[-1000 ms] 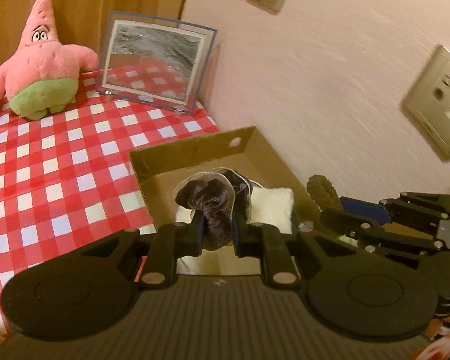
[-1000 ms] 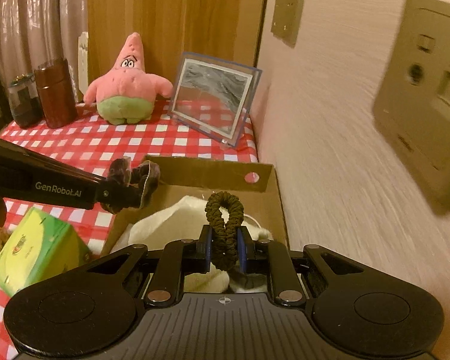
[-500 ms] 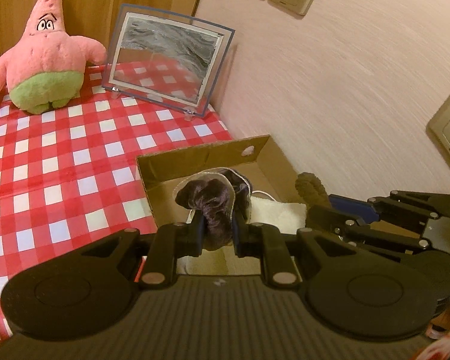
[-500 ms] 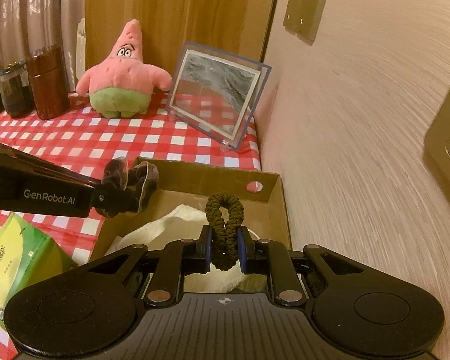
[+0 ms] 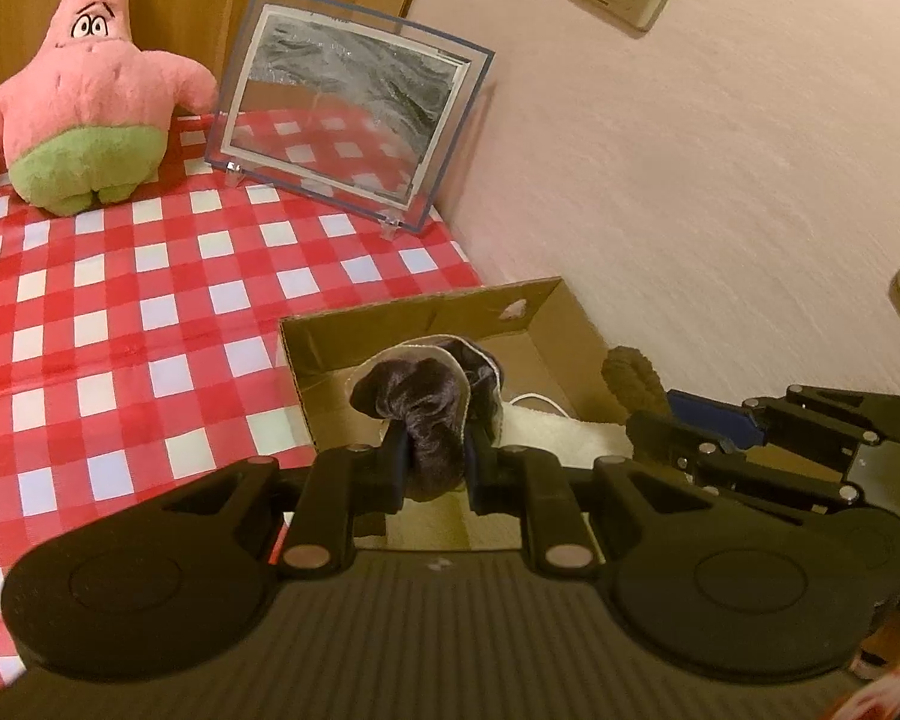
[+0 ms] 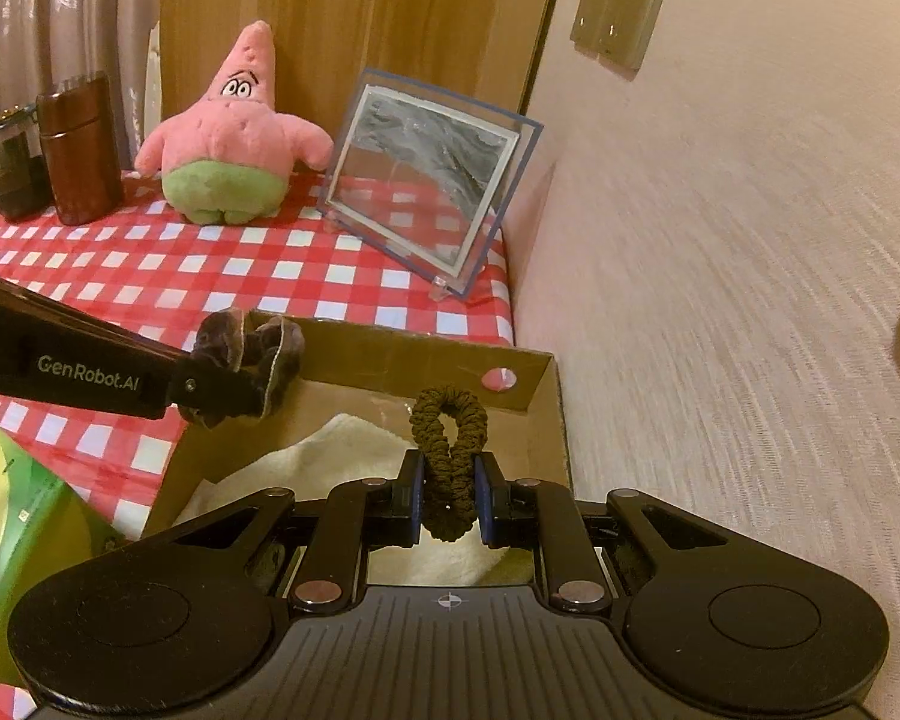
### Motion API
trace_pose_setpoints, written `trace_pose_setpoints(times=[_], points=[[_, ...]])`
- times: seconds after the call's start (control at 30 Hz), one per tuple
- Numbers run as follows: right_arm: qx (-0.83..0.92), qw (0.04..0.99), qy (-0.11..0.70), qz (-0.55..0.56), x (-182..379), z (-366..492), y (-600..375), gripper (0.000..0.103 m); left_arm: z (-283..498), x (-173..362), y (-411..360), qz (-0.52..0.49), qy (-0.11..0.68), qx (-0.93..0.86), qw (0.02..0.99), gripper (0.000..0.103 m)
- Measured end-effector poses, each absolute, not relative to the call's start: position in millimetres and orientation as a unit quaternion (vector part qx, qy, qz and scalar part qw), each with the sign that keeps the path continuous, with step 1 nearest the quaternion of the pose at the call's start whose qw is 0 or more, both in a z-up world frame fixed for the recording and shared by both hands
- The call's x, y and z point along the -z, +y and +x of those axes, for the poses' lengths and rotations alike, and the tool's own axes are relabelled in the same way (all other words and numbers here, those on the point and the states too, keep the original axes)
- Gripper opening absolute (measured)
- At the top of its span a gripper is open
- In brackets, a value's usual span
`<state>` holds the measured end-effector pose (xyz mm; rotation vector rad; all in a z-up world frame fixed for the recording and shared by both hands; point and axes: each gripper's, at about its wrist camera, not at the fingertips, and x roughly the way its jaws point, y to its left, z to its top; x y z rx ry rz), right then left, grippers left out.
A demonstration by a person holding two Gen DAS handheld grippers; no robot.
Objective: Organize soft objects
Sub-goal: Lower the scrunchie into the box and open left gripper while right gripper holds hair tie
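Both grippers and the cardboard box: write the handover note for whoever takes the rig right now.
Left gripper: shut on a dark velvet scrunchie, held over the cardboard box near its left wall.
Right gripper: shut on an olive-brown scrunchie, held over the box's right half.
Box: open, on the red checked tablecloth by the wall; a white fluffy cloth already lies inside.
Done: both scrunchies picked up and brought over the box.
Left: lower and release both. The pink star plush stands at the back of the table, outside the box.
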<state>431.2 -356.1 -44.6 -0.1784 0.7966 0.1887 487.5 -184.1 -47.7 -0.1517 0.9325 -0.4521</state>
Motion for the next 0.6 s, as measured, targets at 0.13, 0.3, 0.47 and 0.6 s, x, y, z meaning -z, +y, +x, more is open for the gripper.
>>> trace_pose_setpoints(times=[0.13, 0.3, 0.47, 0.6], points=[[-0.091, 0.913, 0.388, -0.086, 46.3, 432.7, -354.8, 0.017, 489.9, 49.4, -186.1, -0.068, 0.440, 0.215, 0.869, 0.037], [-0.091, 0.913, 0.389, -0.085, 46.3, 433.9, -354.5, 0.017, 487.7, 47.5, -184.1, -0.062, 0.430, 0.205, 0.877, 0.042], [-0.092, 0.912, 0.390, -0.082, 46.9, 433.8, -353.8, 0.017, 484.2, 46.9, -180.4, -0.055, 0.430, 0.202, 0.878, 0.042], [-0.095, 0.912, 0.391, -0.082, 45.9, 433.3, -352.9, 0.017, 481.8, 46.8, -180.0, -0.053, 0.431, 0.200, 0.878, 0.042]])
